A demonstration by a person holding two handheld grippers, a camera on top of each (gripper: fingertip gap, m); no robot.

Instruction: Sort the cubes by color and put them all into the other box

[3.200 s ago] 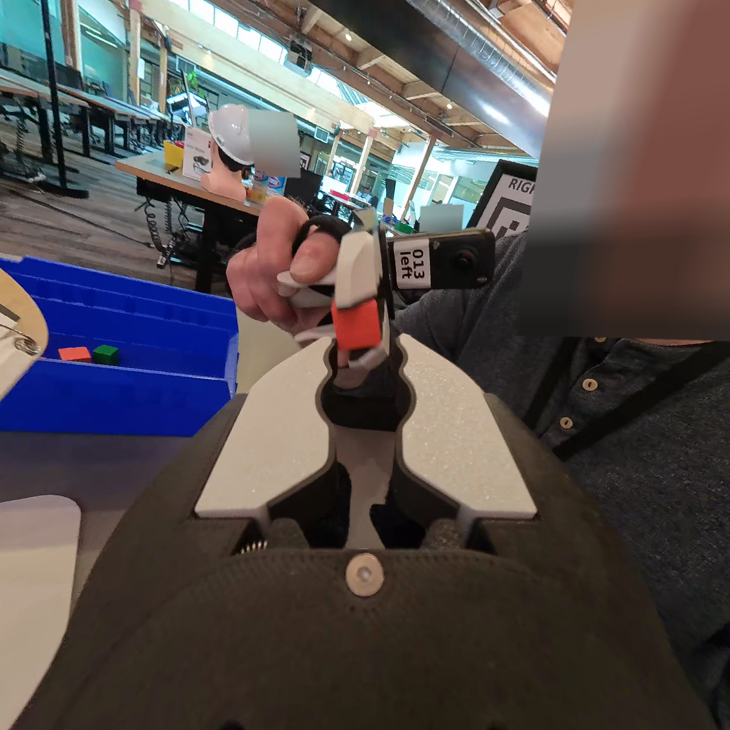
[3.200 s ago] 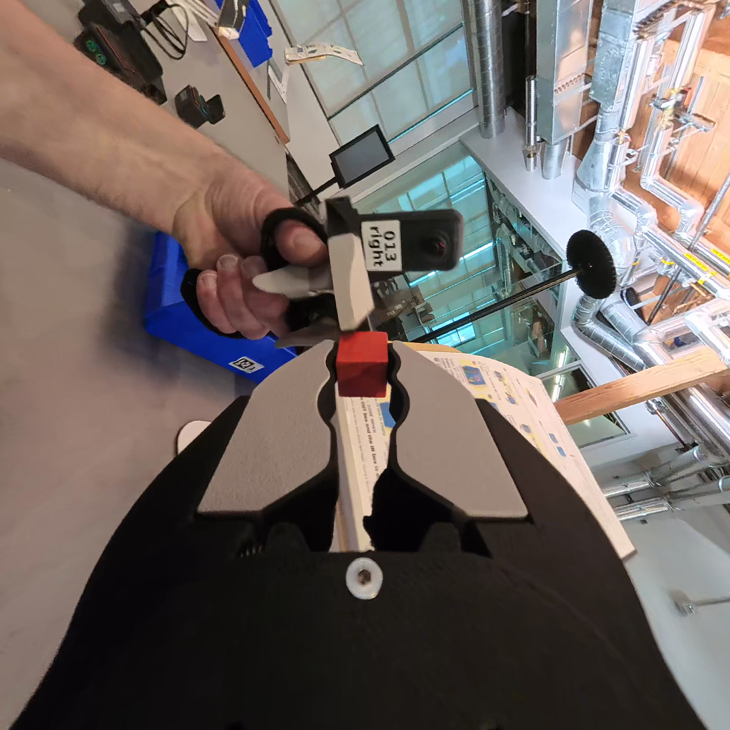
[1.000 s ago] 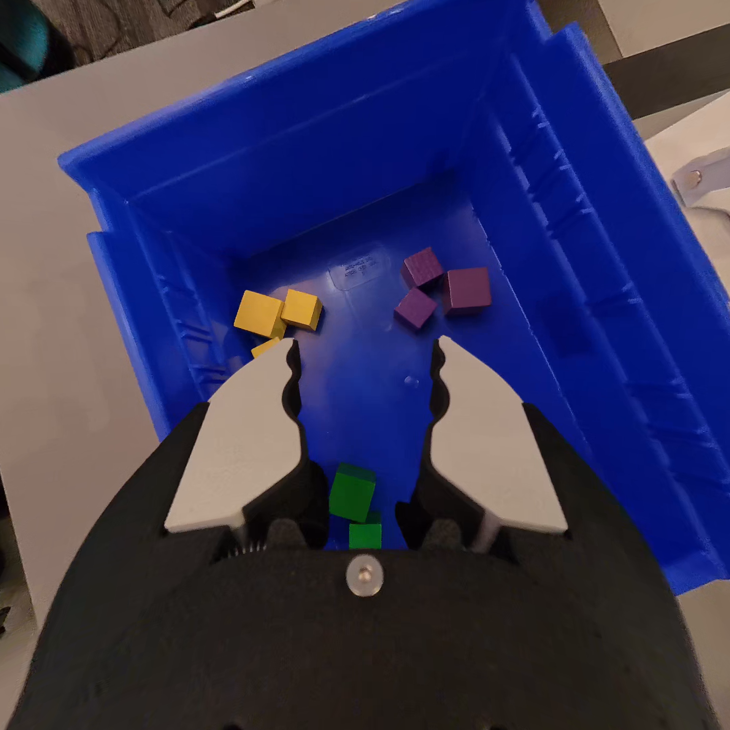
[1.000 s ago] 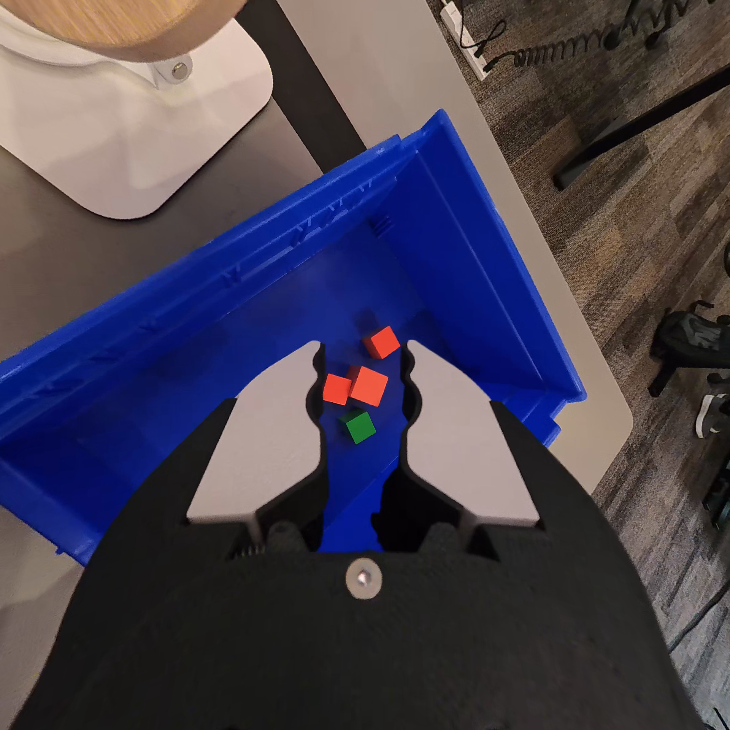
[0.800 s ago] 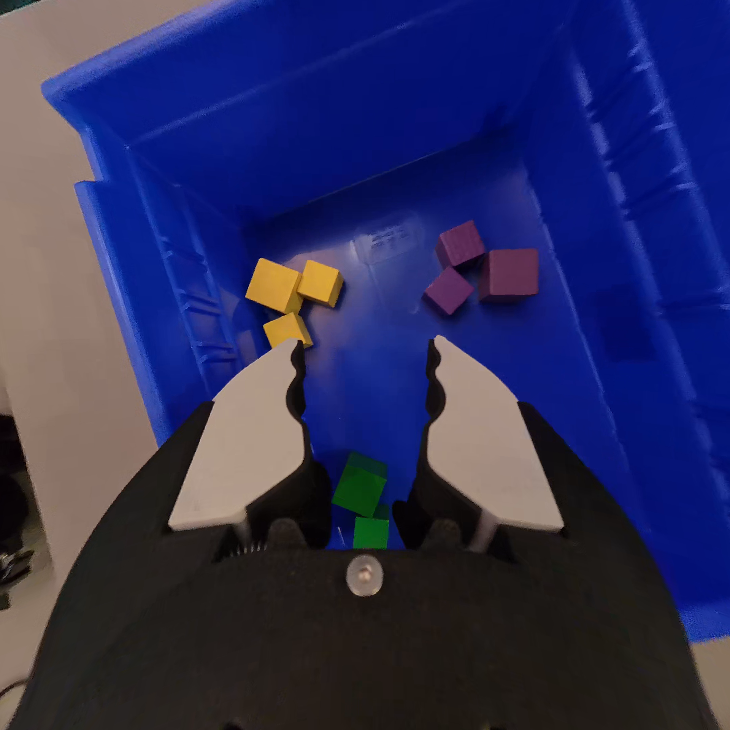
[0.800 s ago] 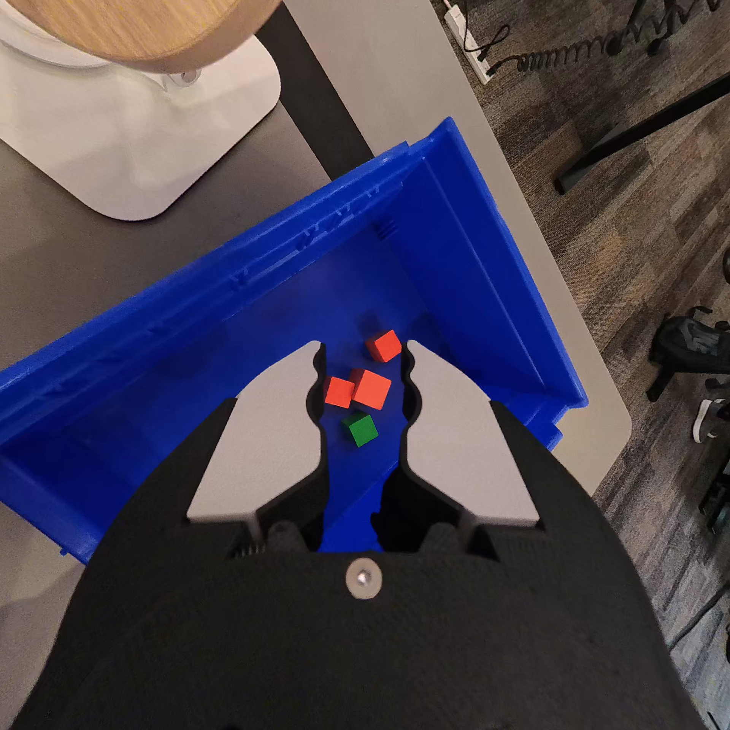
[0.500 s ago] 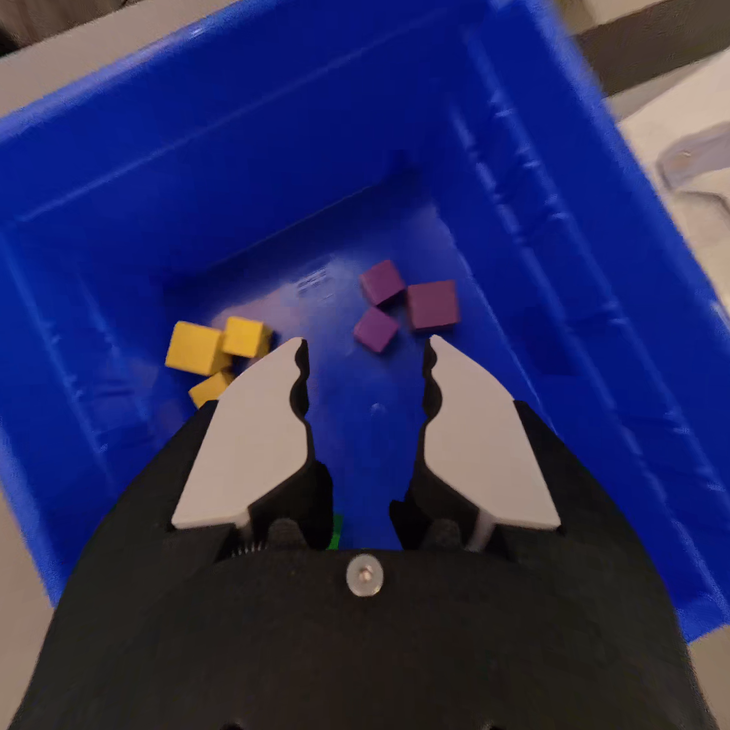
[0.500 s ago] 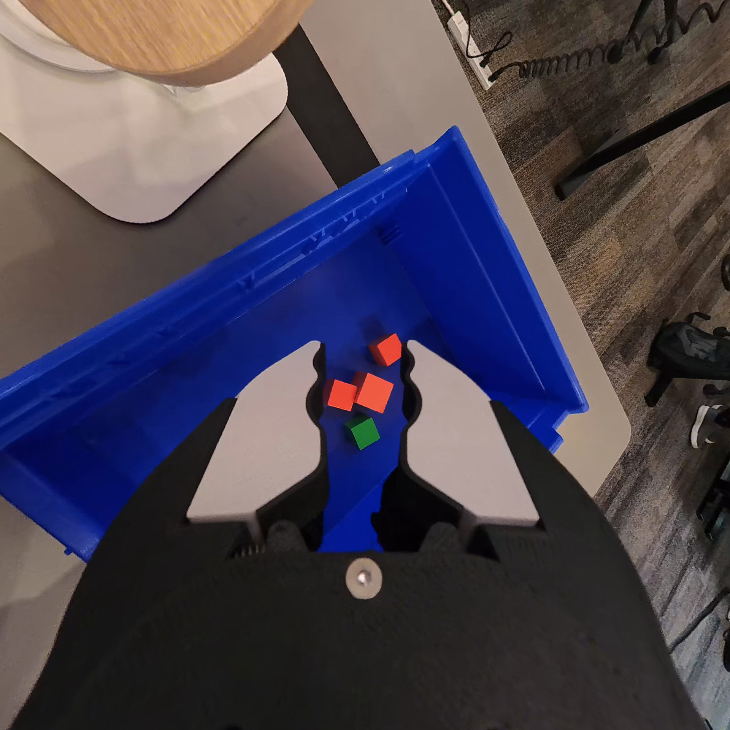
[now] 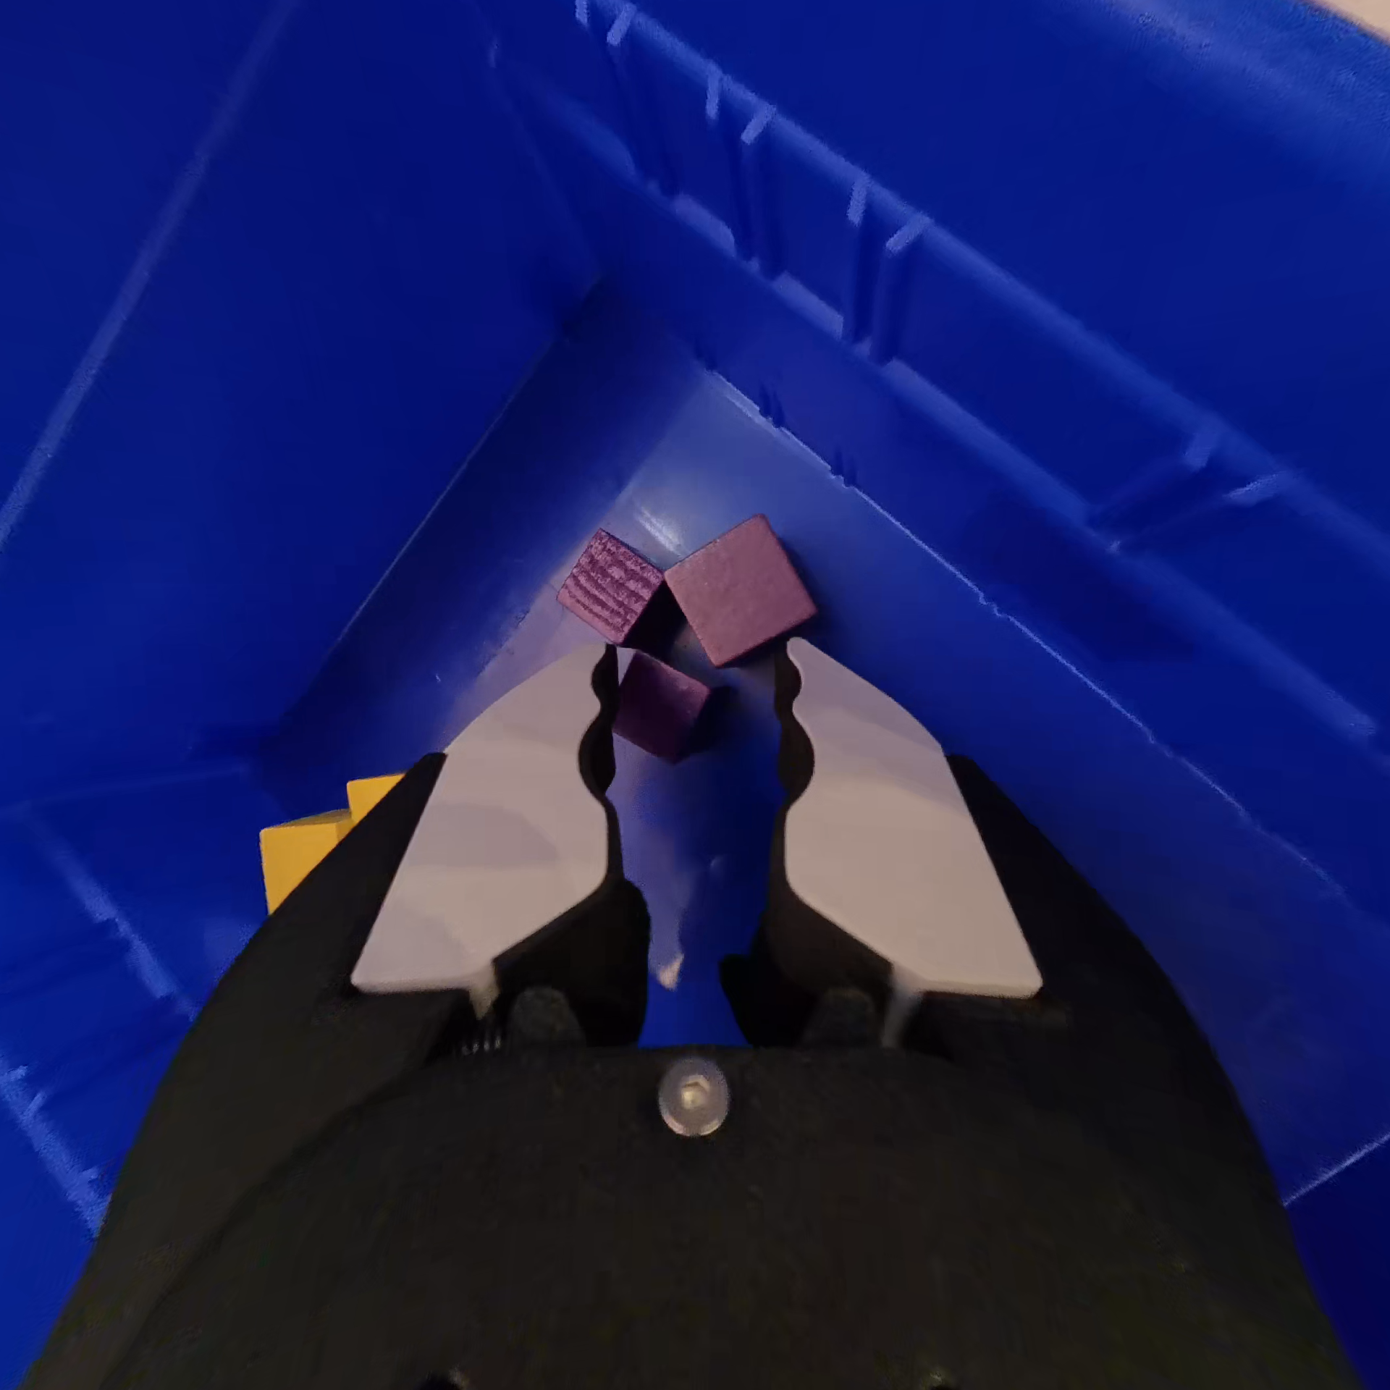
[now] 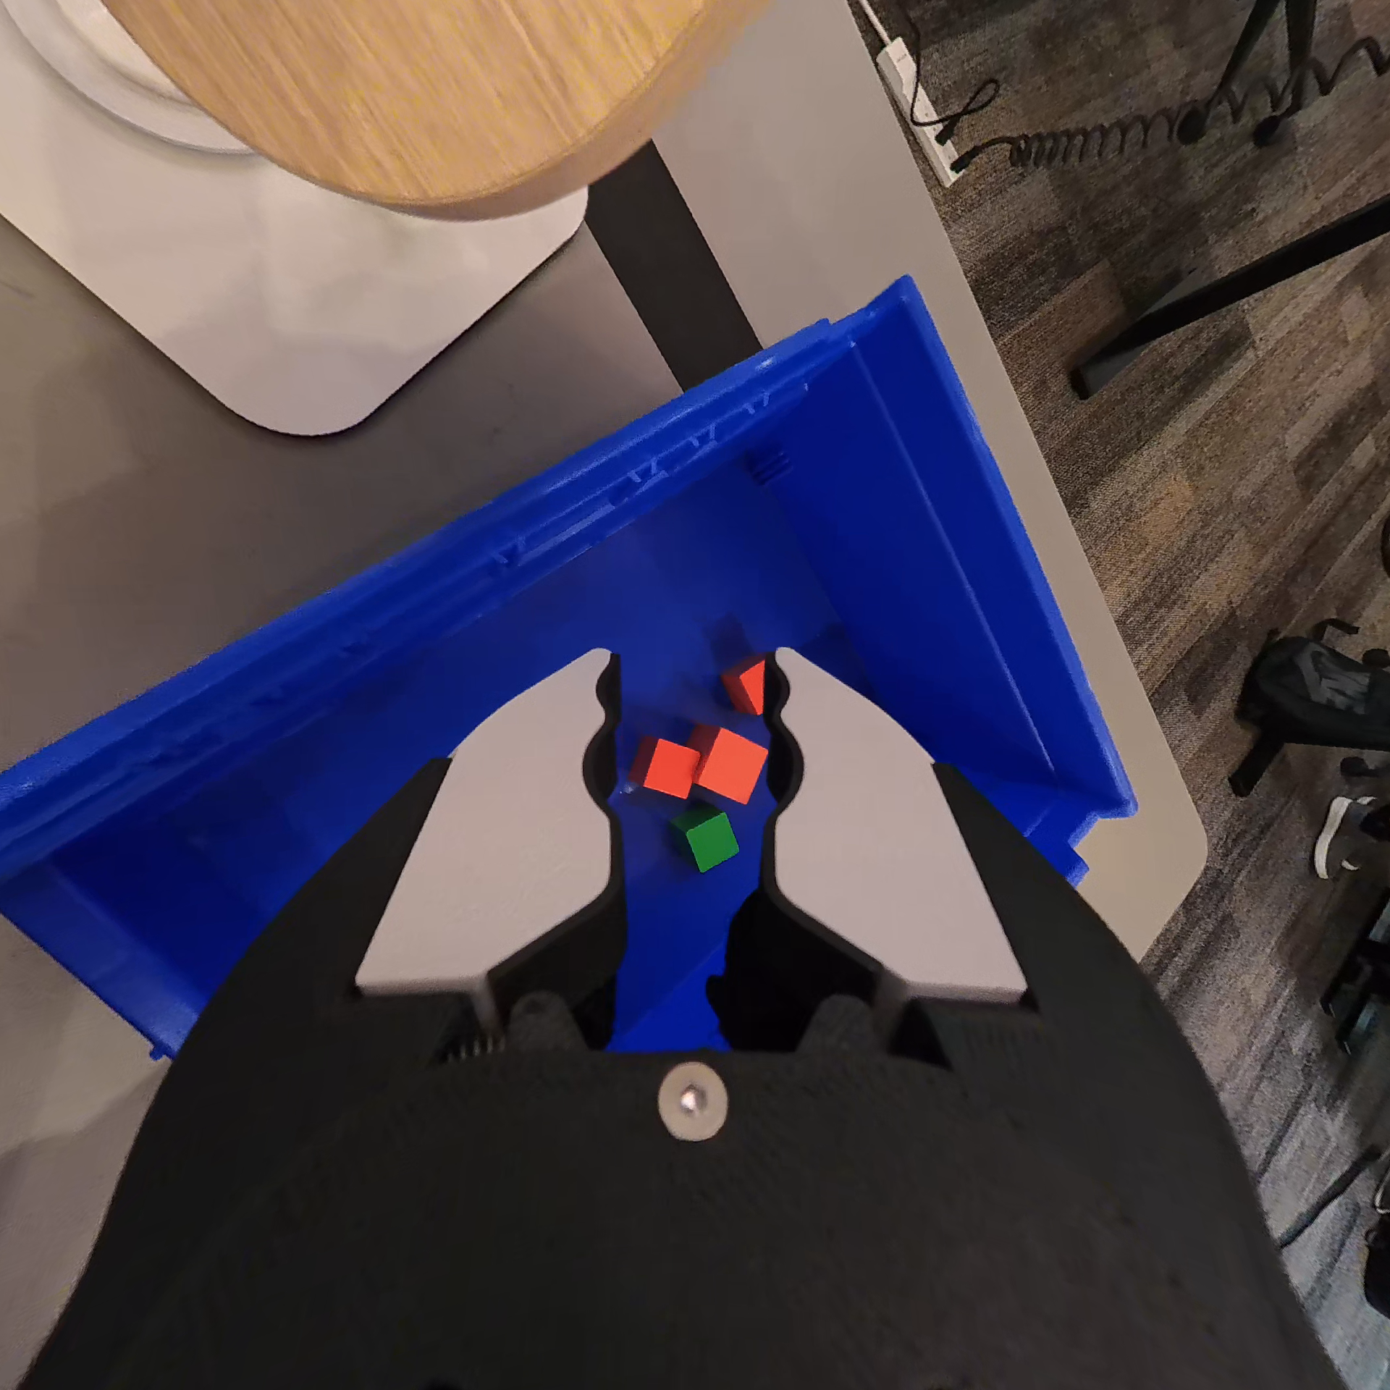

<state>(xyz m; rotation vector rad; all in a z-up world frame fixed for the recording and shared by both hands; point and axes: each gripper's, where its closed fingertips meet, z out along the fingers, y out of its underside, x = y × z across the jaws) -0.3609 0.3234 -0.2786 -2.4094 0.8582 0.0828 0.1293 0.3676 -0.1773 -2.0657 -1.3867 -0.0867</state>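
The left gripper (image 9: 696,662) is reaching deep into a blue box (image 9: 376,376), its fingers (image 9: 526,790) spread, with a purple cube (image 9: 662,711) lying between them against the left finger (the right one stands clear of it). Two more purple cubes (image 9: 741,590) are sitting just beyond the tips, yellow cubes (image 9: 301,850) at the left. The right gripper (image 10: 692,662) is hovering over the other blue box (image 10: 940,526) on the desk (image 10: 188,526), fingers spread and bare, above three red cubes (image 10: 729,763) and a green cube (image 10: 707,839).
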